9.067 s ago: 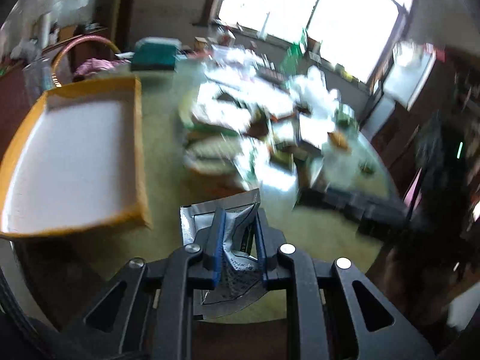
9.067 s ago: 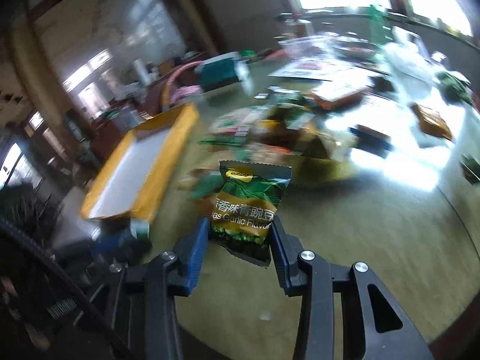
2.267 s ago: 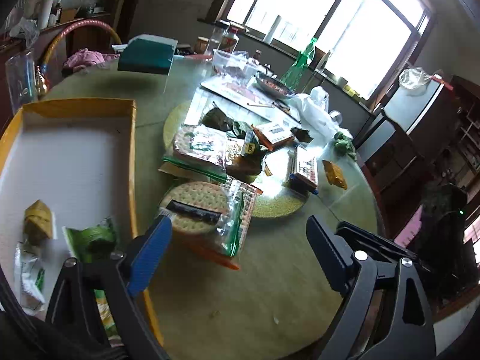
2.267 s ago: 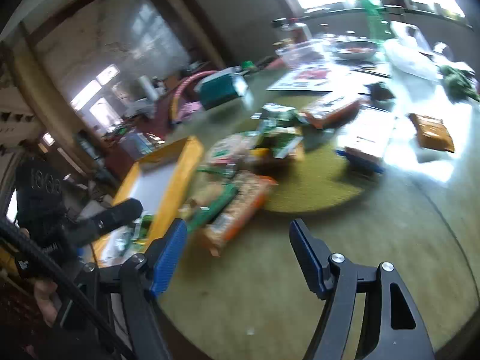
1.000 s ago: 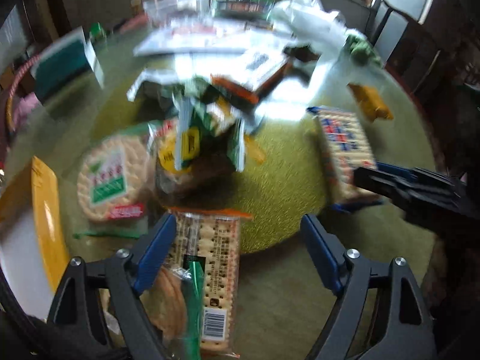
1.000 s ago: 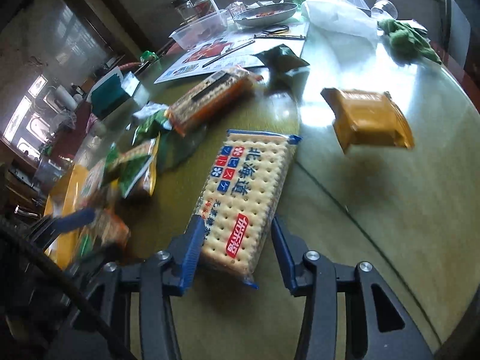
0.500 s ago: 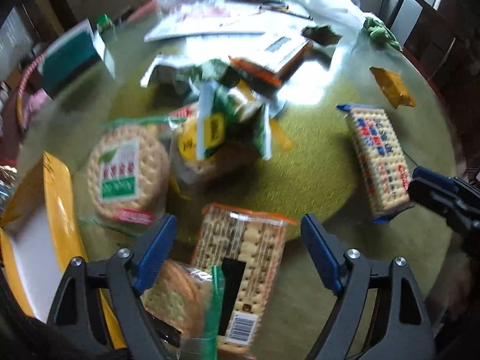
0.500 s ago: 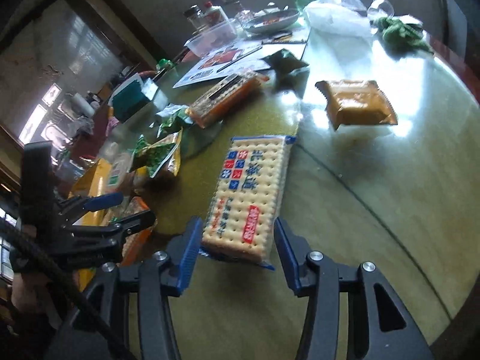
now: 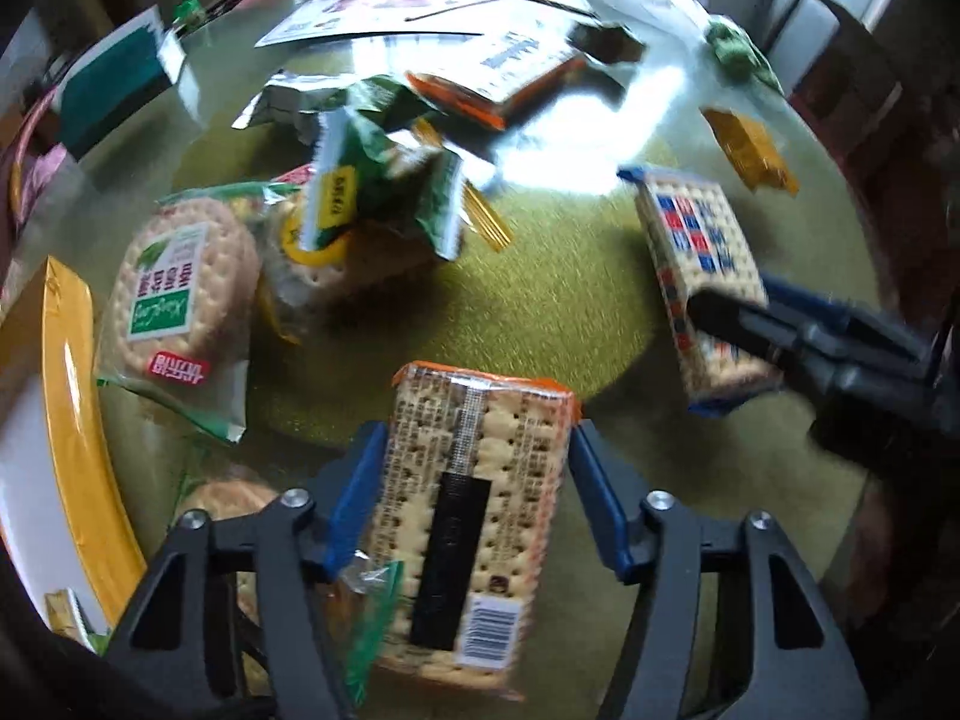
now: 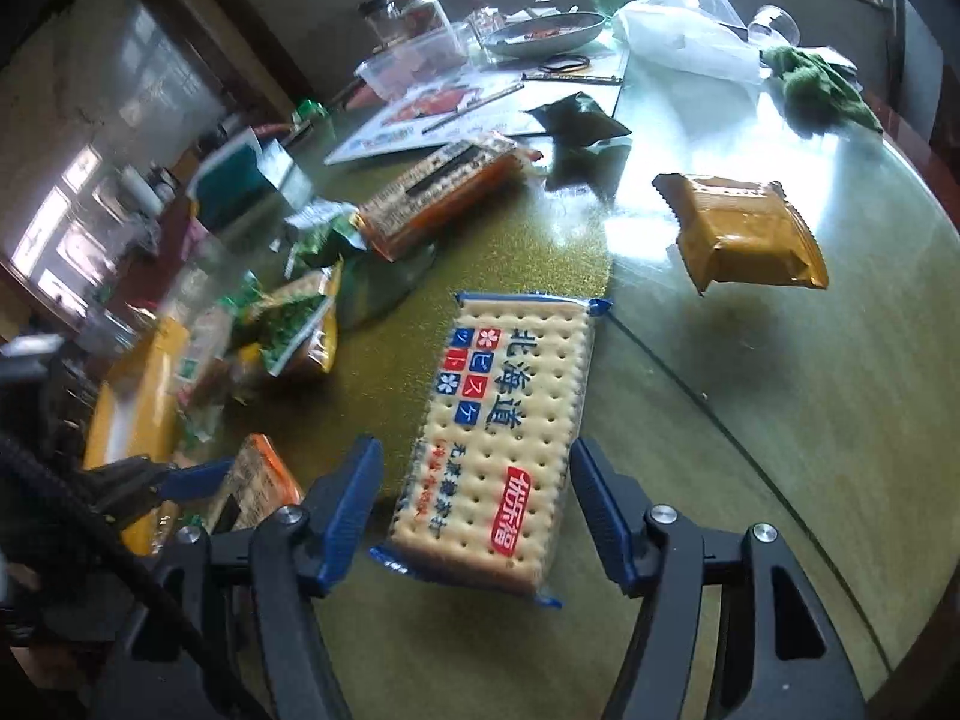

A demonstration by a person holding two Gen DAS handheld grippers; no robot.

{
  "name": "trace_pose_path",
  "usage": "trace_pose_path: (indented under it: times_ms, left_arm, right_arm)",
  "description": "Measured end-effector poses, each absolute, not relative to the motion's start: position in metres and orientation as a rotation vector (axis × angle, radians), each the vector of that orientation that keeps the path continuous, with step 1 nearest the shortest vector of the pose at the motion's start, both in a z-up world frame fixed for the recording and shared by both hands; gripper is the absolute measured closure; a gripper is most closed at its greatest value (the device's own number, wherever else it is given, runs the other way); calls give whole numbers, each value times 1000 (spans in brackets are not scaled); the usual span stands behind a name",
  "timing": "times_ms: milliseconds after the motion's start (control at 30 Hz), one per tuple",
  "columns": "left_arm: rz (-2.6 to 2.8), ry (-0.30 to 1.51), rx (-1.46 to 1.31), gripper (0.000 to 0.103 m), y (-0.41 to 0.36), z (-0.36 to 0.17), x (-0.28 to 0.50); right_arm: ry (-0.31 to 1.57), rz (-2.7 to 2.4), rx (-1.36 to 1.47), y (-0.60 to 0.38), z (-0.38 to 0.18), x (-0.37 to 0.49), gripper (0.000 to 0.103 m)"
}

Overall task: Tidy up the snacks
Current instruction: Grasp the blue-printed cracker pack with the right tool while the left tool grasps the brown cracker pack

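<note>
My left gripper [image 9: 474, 492] is open, its blue pads on either side of an orange-edged cracker pack [image 9: 474, 516] lying on the table. My right gripper [image 10: 474, 504] is open around the near end of a blue-edged cracker pack [image 10: 510, 426] with red and blue squares; that pack also shows in the left wrist view [image 9: 696, 264]. The yellow tray [image 9: 66, 396] with a white floor is at the far left. In the right wrist view the left gripper [image 10: 180, 480] and the orange-edged pack [image 10: 252, 492] show at lower left.
Round biscuit packs [image 9: 174, 288] and green snack bags [image 9: 384, 180] are piled on the round gold mat [image 9: 540, 300]. A brown pouch [image 10: 744, 240], another orange cracker pack [image 10: 444, 192], papers, a white bag [image 10: 684, 36] and a green cloth [image 10: 810, 84] lie farther back.
Both grippers have moved forward and lower. The orange-edged pack now lies between my left pads, and the blue-edged pack sits deeper between my right pads.
</note>
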State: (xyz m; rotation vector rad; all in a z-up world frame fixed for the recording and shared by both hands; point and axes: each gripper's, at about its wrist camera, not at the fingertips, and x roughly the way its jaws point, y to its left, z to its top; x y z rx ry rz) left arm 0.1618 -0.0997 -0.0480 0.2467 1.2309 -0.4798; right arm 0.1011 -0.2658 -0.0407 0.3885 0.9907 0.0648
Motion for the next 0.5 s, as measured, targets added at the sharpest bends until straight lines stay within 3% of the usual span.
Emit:
trace_pose_path:
  times_ms: [267, 367, 500]
  left_arm:
    - [-400, 1250, -33, 45, -83, -44, 182]
    - [-419, 1245, -93, 34, -85, -45, 170]
    - [-467, 1225, 29, 20, -95, -42, 150]
  right_arm:
    - [1004, 33, 247, -253, -44, 81, 44]
    - [1009, 16, 232, -252, -43, 60, 44]
    - [998, 30, 236, -252, -43, 36, 40]
